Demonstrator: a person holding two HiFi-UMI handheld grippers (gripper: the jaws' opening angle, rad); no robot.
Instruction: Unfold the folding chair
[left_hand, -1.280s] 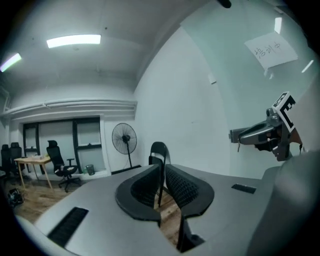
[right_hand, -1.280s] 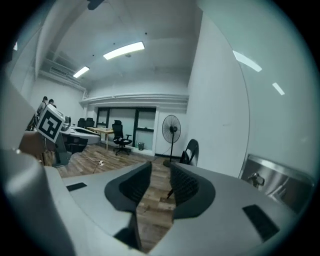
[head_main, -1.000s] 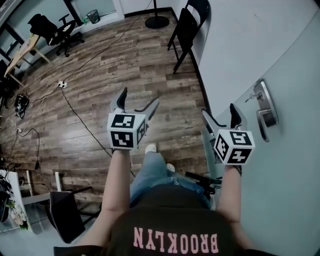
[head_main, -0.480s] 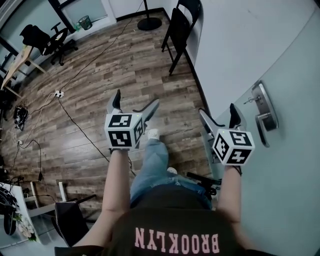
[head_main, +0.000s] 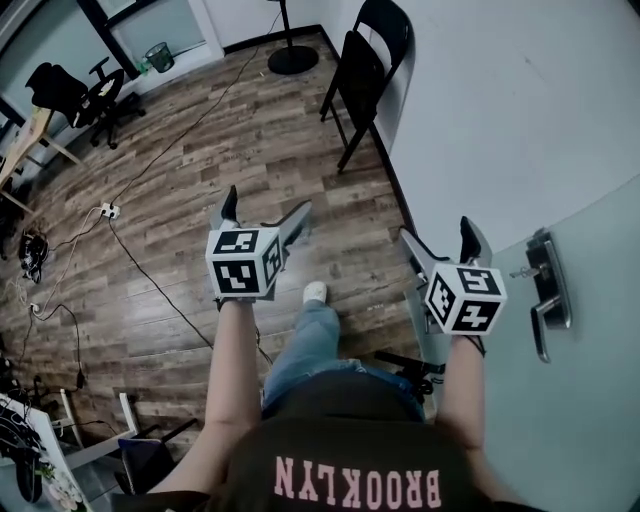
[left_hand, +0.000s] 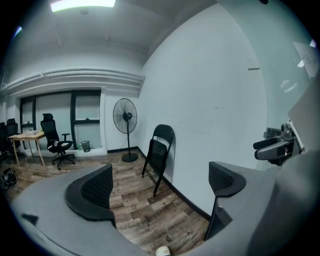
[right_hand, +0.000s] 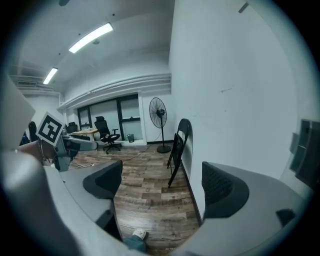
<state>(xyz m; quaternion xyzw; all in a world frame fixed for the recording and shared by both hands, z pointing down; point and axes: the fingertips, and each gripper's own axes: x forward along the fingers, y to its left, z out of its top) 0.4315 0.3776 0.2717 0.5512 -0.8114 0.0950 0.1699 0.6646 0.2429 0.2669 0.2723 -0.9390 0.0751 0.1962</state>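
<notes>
Head view: left tool (head_main: 266, 210) and right tool (head_main: 438, 235) have just opened, empty; the folding chair (head_main: 365, 75) is nearer now, still folded.

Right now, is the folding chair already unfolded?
No, the folding chair leans folded against the wall.

dark tee (head_main: 350, 440) with pink lettering, blue jeans (head_main: 305, 345), white shoe (head_main: 315, 292)

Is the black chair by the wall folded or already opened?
Folded: the folding chair leans flat against the wall, seat up against its back.
</notes>
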